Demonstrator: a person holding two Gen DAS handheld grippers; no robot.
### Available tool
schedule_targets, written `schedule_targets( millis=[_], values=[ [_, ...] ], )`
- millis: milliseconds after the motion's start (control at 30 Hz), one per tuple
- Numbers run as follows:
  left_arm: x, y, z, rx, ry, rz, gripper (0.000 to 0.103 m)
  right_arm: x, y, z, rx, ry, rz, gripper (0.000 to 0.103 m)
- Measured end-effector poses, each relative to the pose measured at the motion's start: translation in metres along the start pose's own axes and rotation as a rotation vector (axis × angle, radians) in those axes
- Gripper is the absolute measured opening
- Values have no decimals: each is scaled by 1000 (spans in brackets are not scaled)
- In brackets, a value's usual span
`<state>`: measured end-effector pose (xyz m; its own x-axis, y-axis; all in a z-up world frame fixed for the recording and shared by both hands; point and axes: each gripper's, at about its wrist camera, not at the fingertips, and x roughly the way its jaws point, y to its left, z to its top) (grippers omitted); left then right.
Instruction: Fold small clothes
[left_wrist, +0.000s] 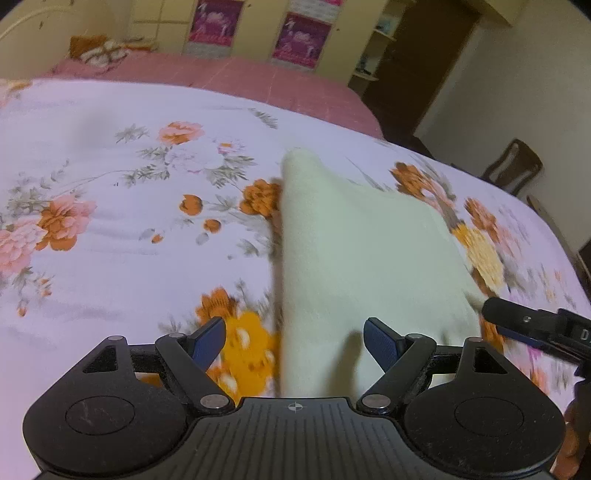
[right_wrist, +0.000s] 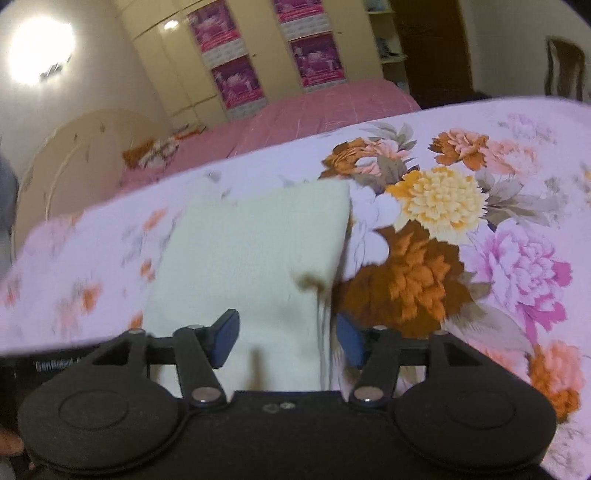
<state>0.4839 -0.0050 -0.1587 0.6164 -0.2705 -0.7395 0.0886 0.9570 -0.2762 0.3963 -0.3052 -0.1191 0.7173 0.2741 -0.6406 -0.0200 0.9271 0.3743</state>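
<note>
Across the flowered bedsheet (left_wrist: 110, 229), toward its near edge, lies the pale cloth (left_wrist: 362, 251), apparently folded flat. Both grippers hang over it with jaws apart and nothing pinched: the left gripper (left_wrist: 293, 341) at its near left edge, the right gripper (right_wrist: 282, 339) at its right edge, probably freshly released.

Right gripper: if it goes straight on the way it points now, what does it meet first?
Most likely the pale cream folded cloth lying on the floral bedsheet; the right gripper has its fingers open over the cloth's right edge. Depth is unclear.
</note>
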Motion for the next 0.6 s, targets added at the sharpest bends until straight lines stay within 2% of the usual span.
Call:
schedule_targets(
  millis=[67,167,233,267,333,367,433,500,600],
  values=[
    [13,8,8,-41,28,-18,81,14,-9,9,53,9,23,75],
    [29,15,13,-104,57,-103,81,35,-20,15,111,38,50,75],
    [38,12,14,-107,62,-131,81,50,-29,16,164,67,105,75],
    [42,10,15,-105,64,-145,81,55,-32,15,186,83,127,73],
    [48,6,14,-99,58,-172,81,69,-39,10,226,123,160,59],
    [50,3,13,-95,56,-186,76,72,-41,7,236,114,166,53],
    [54,1,12,-101,64,-214,57,75,-42,5,212,104,187,47],
    [55,1,12,-135,54,-218,56,77,-42,6,210,110,206,43],
    [52,-2,10,-145,32,-221,43,80,-41,6,213,117,243,33]
  ],
)
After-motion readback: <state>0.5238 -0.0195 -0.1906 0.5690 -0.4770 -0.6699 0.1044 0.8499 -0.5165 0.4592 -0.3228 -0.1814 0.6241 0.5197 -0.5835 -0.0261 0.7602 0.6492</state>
